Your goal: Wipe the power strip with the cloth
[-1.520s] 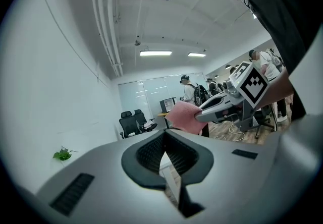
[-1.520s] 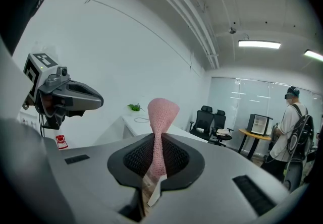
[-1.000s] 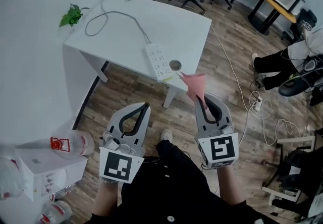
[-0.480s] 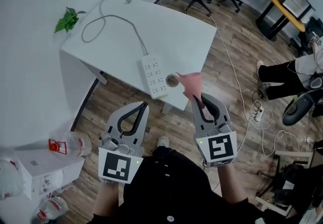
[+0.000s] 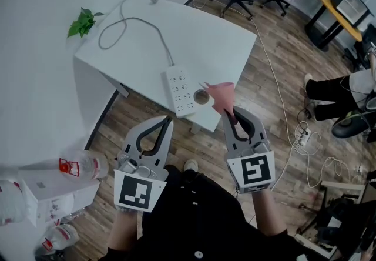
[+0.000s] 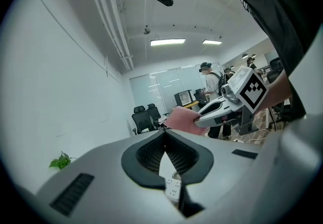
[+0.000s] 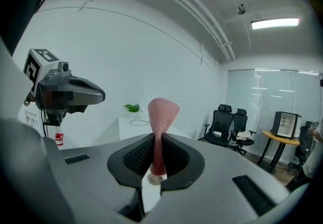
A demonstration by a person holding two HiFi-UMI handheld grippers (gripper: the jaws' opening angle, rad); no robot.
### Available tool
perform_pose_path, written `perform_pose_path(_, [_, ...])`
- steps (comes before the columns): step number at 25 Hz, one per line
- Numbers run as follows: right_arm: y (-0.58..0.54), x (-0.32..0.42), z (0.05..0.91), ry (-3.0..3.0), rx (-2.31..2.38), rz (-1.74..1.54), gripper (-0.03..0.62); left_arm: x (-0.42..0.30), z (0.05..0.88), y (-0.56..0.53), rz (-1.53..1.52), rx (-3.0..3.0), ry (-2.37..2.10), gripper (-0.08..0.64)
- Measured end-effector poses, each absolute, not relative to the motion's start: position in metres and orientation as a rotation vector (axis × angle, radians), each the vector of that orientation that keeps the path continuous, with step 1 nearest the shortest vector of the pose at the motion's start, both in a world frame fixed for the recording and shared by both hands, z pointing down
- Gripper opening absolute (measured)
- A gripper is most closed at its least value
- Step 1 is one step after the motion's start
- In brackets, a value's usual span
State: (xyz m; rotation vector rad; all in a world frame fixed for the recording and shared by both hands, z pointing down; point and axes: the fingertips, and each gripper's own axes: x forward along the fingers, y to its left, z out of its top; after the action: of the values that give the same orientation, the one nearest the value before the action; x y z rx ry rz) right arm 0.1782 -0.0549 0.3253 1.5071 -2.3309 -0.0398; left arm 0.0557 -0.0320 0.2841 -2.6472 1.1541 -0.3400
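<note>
From the head view, I am holding two tools above the wooden floor, just short of one white desk. My left tool is pressing its jaws tip to tip on nothing. My right tool is pinching one pink cloth, which is fanning out ahead of the jaws over the desk's near edge. One strip is lying near that edge, not touched by either tool, with one cable looping off toward the far corner. One small round thing is sitting just beside the strip, and one plant is showing at the desk's far left.

In the left gripper view, the left tool is meeting at its tips, empty; the strip is showing through the gap lower down, and the right tool is carrying the cloth beyond.

In the right gripper view, the right tool is clamping the cloth, which is standing upright above the jaws. The left tool is hanging to the left, and two chairs are standing at the back.
</note>
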Motion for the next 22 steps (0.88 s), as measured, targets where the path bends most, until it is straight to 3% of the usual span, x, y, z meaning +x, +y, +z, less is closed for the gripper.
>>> perform_pose_path(22, [-0.097, 0.185, 0.341, -2.267, 1.547, -0.041, 0.051, 0.044, 0.293, -0.071, -0.328, -2.672, 1.167, 0.014])
